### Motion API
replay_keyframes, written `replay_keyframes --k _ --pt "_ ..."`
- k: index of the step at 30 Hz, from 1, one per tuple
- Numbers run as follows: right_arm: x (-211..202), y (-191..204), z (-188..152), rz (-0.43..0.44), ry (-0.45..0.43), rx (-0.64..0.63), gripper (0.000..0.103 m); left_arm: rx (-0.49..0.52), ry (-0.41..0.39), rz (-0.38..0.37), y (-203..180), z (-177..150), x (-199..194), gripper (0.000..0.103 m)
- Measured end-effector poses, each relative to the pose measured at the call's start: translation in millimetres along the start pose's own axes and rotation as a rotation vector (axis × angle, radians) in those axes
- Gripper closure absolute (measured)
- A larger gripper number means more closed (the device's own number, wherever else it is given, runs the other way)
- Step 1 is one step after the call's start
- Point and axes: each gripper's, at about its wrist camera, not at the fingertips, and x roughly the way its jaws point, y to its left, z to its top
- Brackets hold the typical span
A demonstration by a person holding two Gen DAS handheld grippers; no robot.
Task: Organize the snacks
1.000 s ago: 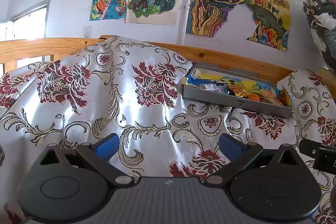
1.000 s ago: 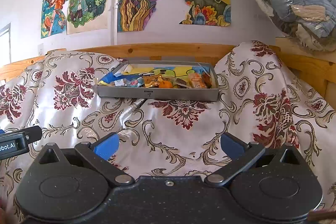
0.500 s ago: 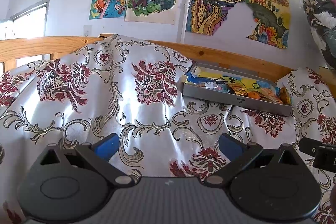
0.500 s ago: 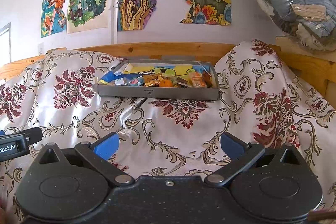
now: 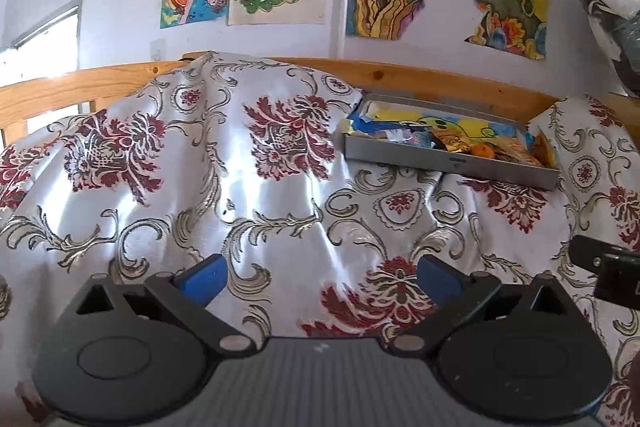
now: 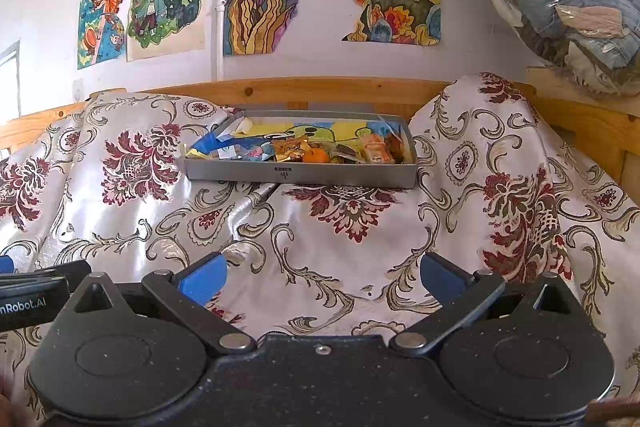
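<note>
Lately, change: almost none; both views crept nearer.
Snacks (image 6: 320, 149): lay in tray (image 6: 300, 175).
Jaws: both pairs wide apart, empty.

A floral cloth (image 6: 320, 227) carries a grey tray (image 6: 300, 175) of snacks (image 6: 316, 155).

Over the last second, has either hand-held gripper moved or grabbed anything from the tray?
Nothing visibly changed. The left hand-held gripper and right hand-held gripper are open and empty as before, and the grey snack tray sits untouched on the floral cloth.
</note>
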Motion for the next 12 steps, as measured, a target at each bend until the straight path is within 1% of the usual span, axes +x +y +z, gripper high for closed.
replay_keyframes --k 12 --pt "1.4 -0.3 1.5 0.0 0.002 0.0 0.001 0.008 -0.002 0.017 -0.7 -1.6 0.5 0.001"
